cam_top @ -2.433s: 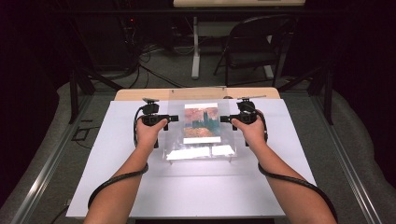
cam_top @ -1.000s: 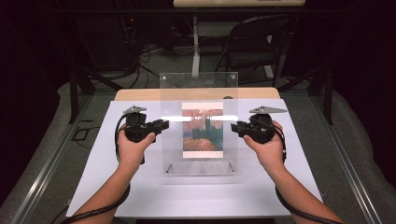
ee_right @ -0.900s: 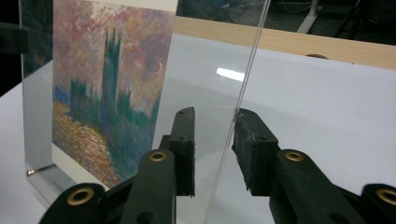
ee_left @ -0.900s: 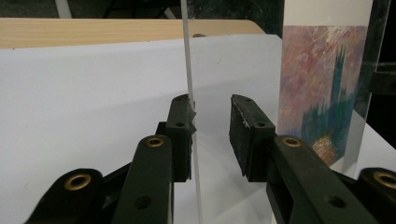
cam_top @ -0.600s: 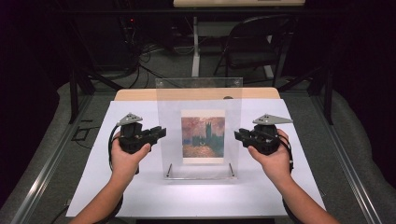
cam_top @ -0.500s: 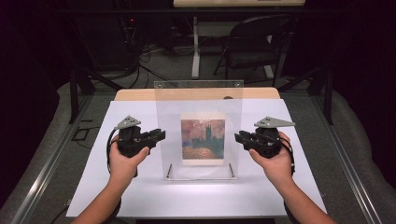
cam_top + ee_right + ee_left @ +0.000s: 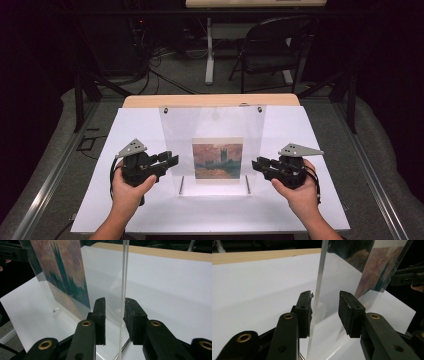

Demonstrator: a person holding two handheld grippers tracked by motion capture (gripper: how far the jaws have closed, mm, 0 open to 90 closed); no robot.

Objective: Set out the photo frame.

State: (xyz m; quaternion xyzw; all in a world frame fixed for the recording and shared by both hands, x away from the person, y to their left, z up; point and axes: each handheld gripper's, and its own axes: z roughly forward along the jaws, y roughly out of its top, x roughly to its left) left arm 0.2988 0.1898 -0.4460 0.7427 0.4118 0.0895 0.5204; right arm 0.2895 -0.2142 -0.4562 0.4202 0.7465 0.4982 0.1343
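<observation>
A clear acrylic picture frame (image 7: pixel 212 125) stands upright on the white table (image 7: pixel 310 150), with a reddish landscape print (image 7: pixel 217 157) in its lower middle. My left gripper (image 7: pixel 170 161) is at the frame's left edge. In the left gripper view its jaws (image 7: pixel 325 302) straddle the clear edge (image 7: pixel 317 290); they have just been opening, and the right pad stands off the panel. My right gripper (image 7: pixel 257 165) is at the right edge. Its jaws (image 7: pixel 115 305) have also just opened a little around the panel edge (image 7: pixel 124 277), leaving a gap at the left pad.
Two thin metal pegs (image 7: pixel 181 185) show at the frame's foot. A wooden strip (image 7: pixel 210 100) runs along the table's far edge. Beyond it stand a folding chair (image 7: pixel 270 50) and cables on the floor. White table surface lies on both sides of the frame.
The frame, earlier lying flat between both grippers, has been tipped up and now stands upright. Both hands came nearer to the person and slightly down, and both pairs of jaws have loosened.
</observation>
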